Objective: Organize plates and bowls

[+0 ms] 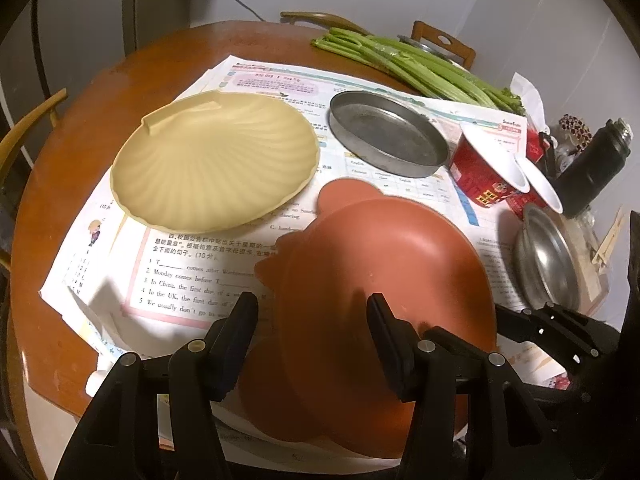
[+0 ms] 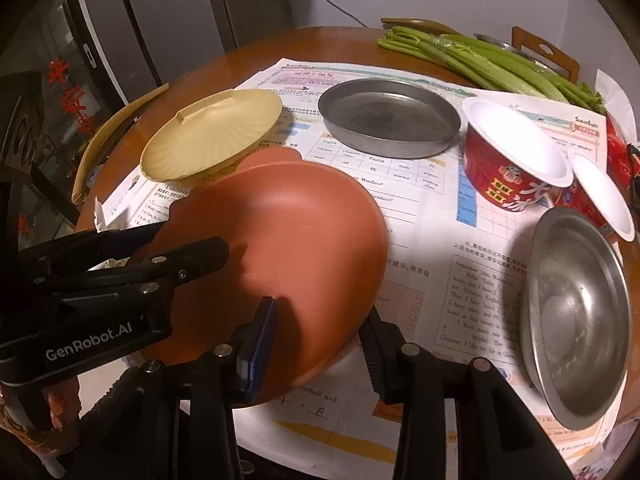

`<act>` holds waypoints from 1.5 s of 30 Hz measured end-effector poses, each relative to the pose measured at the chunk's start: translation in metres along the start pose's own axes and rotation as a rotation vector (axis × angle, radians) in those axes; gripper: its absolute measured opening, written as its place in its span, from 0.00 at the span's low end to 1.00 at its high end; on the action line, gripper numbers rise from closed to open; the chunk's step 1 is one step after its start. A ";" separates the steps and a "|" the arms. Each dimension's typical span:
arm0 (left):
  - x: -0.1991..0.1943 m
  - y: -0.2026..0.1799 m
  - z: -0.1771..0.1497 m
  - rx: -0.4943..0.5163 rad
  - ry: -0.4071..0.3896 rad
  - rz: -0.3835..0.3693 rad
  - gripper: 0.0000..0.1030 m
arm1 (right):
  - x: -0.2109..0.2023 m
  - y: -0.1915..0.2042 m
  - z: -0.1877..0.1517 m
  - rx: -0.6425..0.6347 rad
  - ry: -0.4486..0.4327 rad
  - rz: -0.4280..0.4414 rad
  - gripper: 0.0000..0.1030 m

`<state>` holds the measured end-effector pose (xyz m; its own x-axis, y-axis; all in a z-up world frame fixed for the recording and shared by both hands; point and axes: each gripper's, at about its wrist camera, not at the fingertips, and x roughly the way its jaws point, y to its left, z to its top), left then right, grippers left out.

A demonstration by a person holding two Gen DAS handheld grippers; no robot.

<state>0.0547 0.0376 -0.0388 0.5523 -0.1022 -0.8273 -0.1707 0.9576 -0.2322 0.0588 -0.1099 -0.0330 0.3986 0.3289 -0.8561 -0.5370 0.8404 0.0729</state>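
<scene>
Right wrist view is showing the round table (image 2: 248,52) carrying worksheets (image 2: 420,200) and all the dishes. Largest first: the terracotta plate (image 2: 304,216) is sitting tilted at the near middle, its near rim raised off the paper. Behind it to the left the cream shell plate (image 2: 212,136) is lying flat; the flat steel pan (image 2: 388,116) is resting beyond the centre; a steel bowl (image 2: 576,312) is tipping at the near right; two red paper bowls (image 2: 516,156) are lying on their sides between pan and steel bowl. Celery (image 2: 500,60) is lying at the far edge.

Step in hand, as judged: both grippers are carrying the terracotta plate toward a stacking spot, probably the shell plate. To do it well, both hands should be moving together and keeping the plate's tilt steady, so neither grip twists; the far rim should be clearing the shell plate's edge before lowering, and release should be waiting until the plate is seated.

Right gripper (image 2: 320,332) is pinching the plate's near rim, one finger above the inner face, the other beneath; the jaws are at nearly their narrowest. Left gripper (image 1: 312,312) is straddling the plate's left edge, one finger (image 2: 196,258) over the inner face and its mate below. Its jaws are standing about halfway apart; whether the pads are actually pressing is not clear from either view.
</scene>
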 end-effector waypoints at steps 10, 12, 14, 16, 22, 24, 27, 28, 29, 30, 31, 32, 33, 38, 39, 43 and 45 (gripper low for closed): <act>-0.007 -0.010 0.004 0.030 -0.020 -0.015 0.56 | -0.014 -0.001 0.001 0.008 -0.037 0.018 0.41; -0.010 -0.009 0.006 0.028 -0.027 -0.016 0.56 | -0.016 0.000 0.004 0.008 -0.042 0.018 0.41; -0.013 -0.007 0.008 0.027 -0.040 -0.016 0.56 | -0.019 0.003 0.007 0.003 -0.051 0.017 0.41; -0.017 -0.003 0.012 0.020 -0.050 -0.016 0.56 | -0.022 0.005 0.011 0.003 -0.062 0.021 0.41; -0.025 0.010 0.026 -0.003 -0.082 -0.015 0.56 | -0.028 0.012 0.026 0.001 -0.085 0.033 0.41; -0.028 0.014 0.033 -0.009 -0.092 -0.017 0.56 | -0.028 0.015 0.036 0.004 -0.093 0.037 0.41; -0.032 0.023 0.044 -0.025 -0.110 -0.021 0.56 | -0.028 0.019 0.049 0.003 -0.095 0.040 0.41; -0.034 0.026 0.048 -0.032 -0.114 -0.021 0.56 | -0.028 0.021 0.052 0.002 -0.098 0.043 0.41; -0.035 0.028 0.050 -0.038 -0.118 -0.021 0.56 | -0.027 0.023 0.058 0.003 -0.099 0.050 0.41; -0.036 0.031 0.054 -0.042 -0.123 -0.022 0.56 | -0.027 0.025 0.062 0.003 -0.103 0.053 0.41; -0.037 0.034 0.058 -0.047 -0.126 -0.022 0.56 | -0.026 0.027 0.067 0.003 -0.104 0.055 0.41; -0.039 0.037 0.061 -0.052 -0.129 -0.021 0.56 | -0.025 0.028 0.072 0.005 -0.103 0.059 0.41; -0.040 0.041 0.065 -0.054 -0.135 -0.017 0.56 | -0.024 0.030 0.077 0.003 -0.105 0.067 0.41; -0.041 0.061 0.085 -0.077 -0.136 -0.005 0.56 | -0.012 0.041 0.102 0.023 -0.103 0.104 0.41; -0.041 0.063 0.088 -0.077 -0.136 0.002 0.56 | -0.010 0.042 0.105 0.027 -0.099 0.111 0.41; -0.038 0.073 0.102 -0.071 -0.139 0.022 0.56 | 0.001 0.048 0.120 0.041 -0.098 0.126 0.41; -0.034 0.075 0.107 -0.060 -0.134 0.037 0.56 | 0.008 0.051 0.124 0.047 -0.089 0.125 0.41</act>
<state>0.1104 0.1418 0.0261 0.6481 -0.0265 -0.7611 -0.2393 0.9417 -0.2365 0.1272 -0.0112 0.0274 0.3967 0.4673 -0.7901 -0.5522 0.8091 0.2013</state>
